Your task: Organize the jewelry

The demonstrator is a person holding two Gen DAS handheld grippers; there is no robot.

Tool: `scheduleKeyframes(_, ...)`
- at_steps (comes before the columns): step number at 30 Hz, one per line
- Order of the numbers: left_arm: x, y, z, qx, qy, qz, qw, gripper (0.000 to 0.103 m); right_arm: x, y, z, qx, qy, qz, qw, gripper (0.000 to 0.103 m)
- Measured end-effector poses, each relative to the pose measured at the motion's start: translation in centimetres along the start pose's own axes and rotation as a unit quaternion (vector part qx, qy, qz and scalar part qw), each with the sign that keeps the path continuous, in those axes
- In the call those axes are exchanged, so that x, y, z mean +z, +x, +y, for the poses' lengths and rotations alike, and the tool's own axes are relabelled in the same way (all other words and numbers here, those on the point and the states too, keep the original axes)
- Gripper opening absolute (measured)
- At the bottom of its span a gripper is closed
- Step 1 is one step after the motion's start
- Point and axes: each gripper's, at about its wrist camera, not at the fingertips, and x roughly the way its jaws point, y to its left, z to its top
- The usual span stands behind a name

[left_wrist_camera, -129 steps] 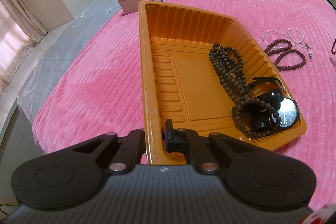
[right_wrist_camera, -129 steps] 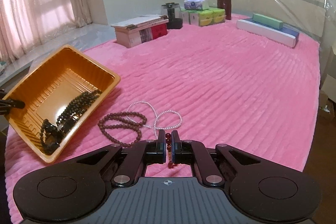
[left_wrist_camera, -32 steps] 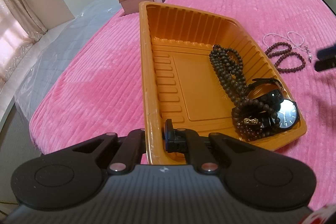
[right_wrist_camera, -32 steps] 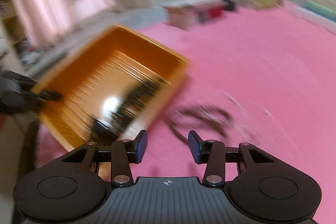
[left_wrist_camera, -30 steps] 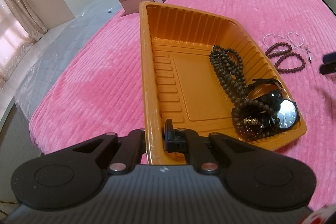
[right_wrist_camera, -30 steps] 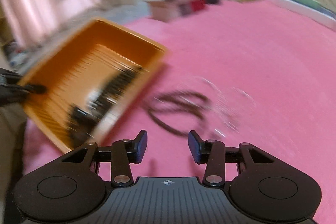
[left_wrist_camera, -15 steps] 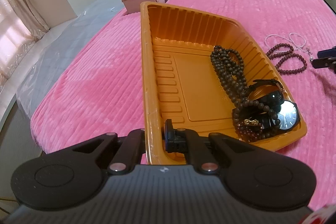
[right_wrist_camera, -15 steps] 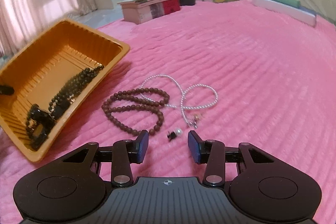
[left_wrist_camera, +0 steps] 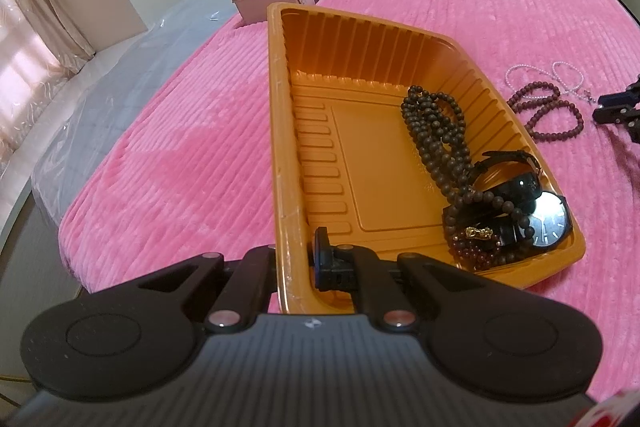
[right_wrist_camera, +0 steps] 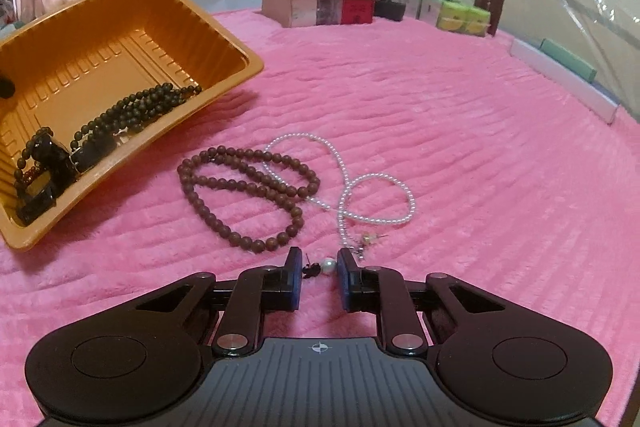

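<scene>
My left gripper is shut on the near wall of the orange tray and holds it tilted on the pink bed. In the tray lie a dark bead necklace, a black watch and a red bracelet with a gold charm. My right gripper is low over the blanket, its jaws closing around a small pearl earring; the pads do not press on it. Beyond it lie a brown bead necklace, a pearl necklace and a second small earring.
A stack of boxes and books, tissue boxes and a long white box line the far side of the bed. The bed's edge and the plastic-covered mattress fall away left of the tray.
The red bracelet went from my right gripper into the tray. That gripper then swung to the loose jewellery, sank toward the blanket, and narrowed its jaws around the pearl earring. My left gripper kept still.
</scene>
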Motion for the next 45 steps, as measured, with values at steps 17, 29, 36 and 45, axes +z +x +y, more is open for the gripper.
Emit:
scheduleKeyframes(17, 0.2, -0.4, -0.2, 0.001, 0.012, -0.001, 0.9999, 0.003, 7.5, -4.7, 7.7, 0.114, -0.027, -0.097, 0.988, 0.018)
scheduleKeyframes(29, 0.1, 0.0, 0.1, -0.005, 0.009, -0.001, 0.9999, 0.003, 9.2, -2.2, 11.4, 0.156, -0.041, -0.079, 0.984, 0.018)
scheduleKeyframes(36, 0.1, 0.1, 0.2, -0.010, 0.010, -0.002, 0.9999, 0.003, 8.9, -1.8, 11.7, 0.164, -0.032, -0.075, 0.983, 0.019)
scheduleKeyframes(45, -0.1, 0.2, 0.5, -0.015, 0.007, -0.006, 0.9998, 0.003, 7.1, -4.0, 8.1, 0.112, 0.036, -0.090, 0.989, 0.051)
